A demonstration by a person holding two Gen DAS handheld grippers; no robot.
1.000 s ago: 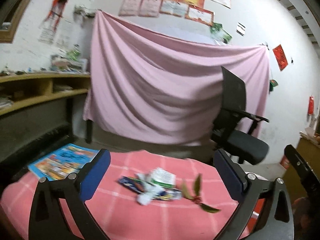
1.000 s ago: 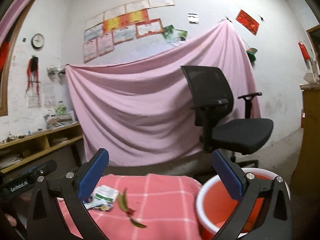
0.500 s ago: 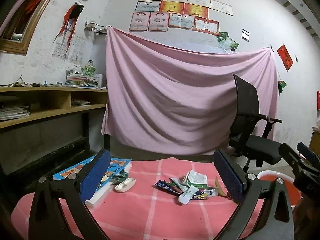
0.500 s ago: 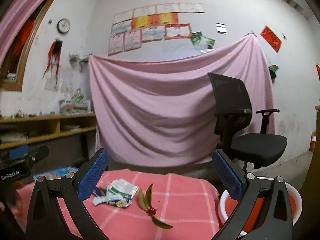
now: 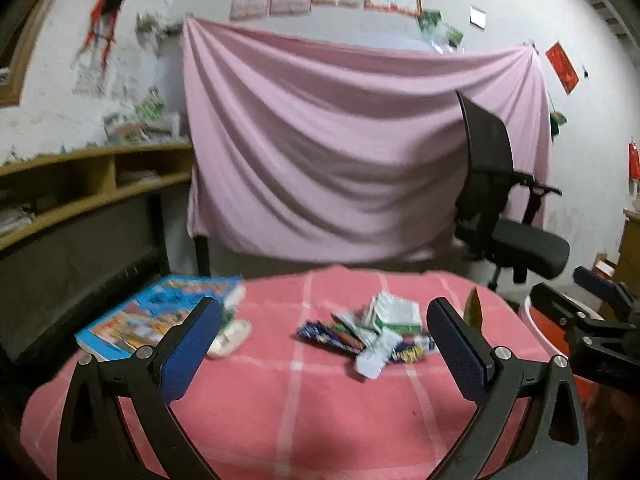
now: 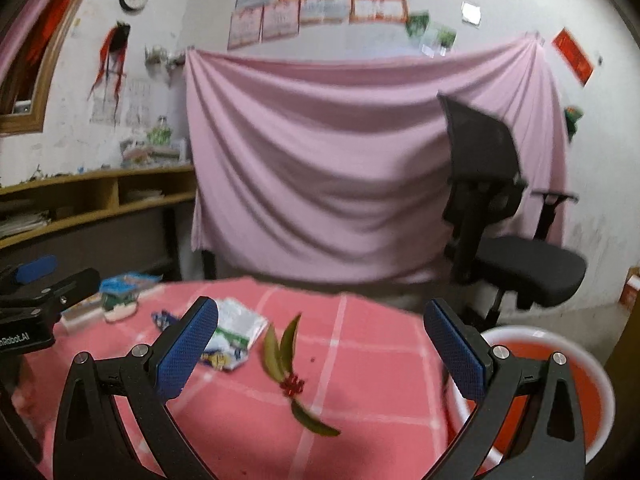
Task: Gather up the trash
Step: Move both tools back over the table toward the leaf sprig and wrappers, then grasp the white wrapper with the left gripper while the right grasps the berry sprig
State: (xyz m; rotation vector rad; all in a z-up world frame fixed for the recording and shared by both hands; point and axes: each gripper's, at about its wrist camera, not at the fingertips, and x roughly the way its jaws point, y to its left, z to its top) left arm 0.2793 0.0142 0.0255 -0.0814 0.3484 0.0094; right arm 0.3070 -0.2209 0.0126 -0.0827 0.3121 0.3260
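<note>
Both claws, left claw [image 5: 324,344] and right claw [image 6: 320,344], gape empty; pinch the leaf sprig [image 6: 290,376] low at its red cluster, then carry it to the red bucket [image 6: 592,392].

Dim indoor light, motion blur throughout, fisheye-bent edges darkly vignetted.

Count, tabletop: one heap of wrappers [image 5: 374,330], pieces overlapping, individual number not resolvable. One leafy sprig [image 6: 292,376] carrying three leaves. One crumpled white scrap [image 5: 230,332]. One picture book [image 5: 160,316]. Beside the table: one red basin [image 6: 560,392], one office chair [image 6: 504,220]. Grippers: two.
</note>
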